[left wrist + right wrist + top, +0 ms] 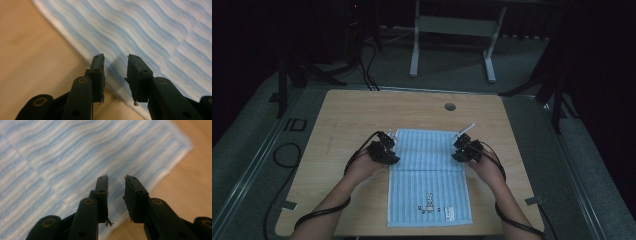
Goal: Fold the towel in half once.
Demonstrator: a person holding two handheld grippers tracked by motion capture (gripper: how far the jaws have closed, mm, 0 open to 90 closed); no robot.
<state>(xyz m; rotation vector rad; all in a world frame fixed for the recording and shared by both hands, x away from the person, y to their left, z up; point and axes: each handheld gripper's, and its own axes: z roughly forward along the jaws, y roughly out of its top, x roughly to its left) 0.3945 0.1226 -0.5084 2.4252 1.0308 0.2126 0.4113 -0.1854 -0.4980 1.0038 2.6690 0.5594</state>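
A blue-and-white striped towel (pixel 427 175) lies flat on the wooden table (pixel 357 110), with a small printed motif near its front edge. My left gripper (pixel 390 153) hovers at the towel's left edge, about halfway along it. In the left gripper view the jaws (pixel 116 58) stand apart over the towel's border (pixel 150 30), with nothing between them. My right gripper (pixel 460 150) is at the towel's right edge, level with the left one. In the right gripper view it (pixel 116 178) is open above the towel's edge (pixel 62 157), and its gap is empty too.
A round cable hole (pixel 450 106) is in the table behind the towel. Bare wood (pixel 337 190) runs along both sides of the towel. Beyond the table stand a white desk frame (pixel 452 30) and dark stands, with cables (pixel 282 155) on the floor at the left.
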